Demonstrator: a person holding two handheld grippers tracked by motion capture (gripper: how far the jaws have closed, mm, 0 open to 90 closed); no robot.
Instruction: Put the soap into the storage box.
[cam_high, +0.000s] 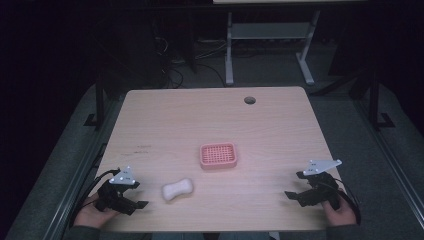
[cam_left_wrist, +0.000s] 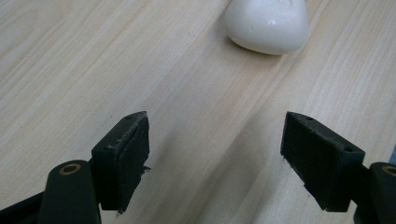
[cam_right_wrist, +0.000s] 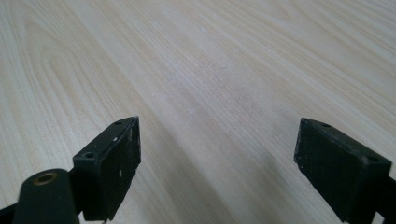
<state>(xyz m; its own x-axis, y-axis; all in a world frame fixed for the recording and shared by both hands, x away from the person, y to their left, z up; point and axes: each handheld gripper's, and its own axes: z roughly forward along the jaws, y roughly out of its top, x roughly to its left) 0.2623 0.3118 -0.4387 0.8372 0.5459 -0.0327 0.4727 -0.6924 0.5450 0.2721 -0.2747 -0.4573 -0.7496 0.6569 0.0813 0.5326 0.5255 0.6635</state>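
Observation:
A white bone-shaped soap bar (cam_high: 178, 189) lies on the wooden table (cam_high: 210, 120) near the front, left of centre. A pink soap dish (cam_high: 218, 155) with a ridged floor sits just beyond it, empty. My left gripper (cam_high: 135, 202) rests at the front left corner, a short way left of the soap, open. In the left gripper view the soap (cam_left_wrist: 268, 24) lies ahead of the spread jaws, apart from them. My right gripper (cam_high: 295, 196) is at the front right, open, with bare wood between its jaws.
A round cable hole (cam_high: 249, 100) is near the table's far edge. Behind the table stand a desk frame's white legs (cam_high: 229, 50) and cables on the floor. The table's front edge runs close under both hands.

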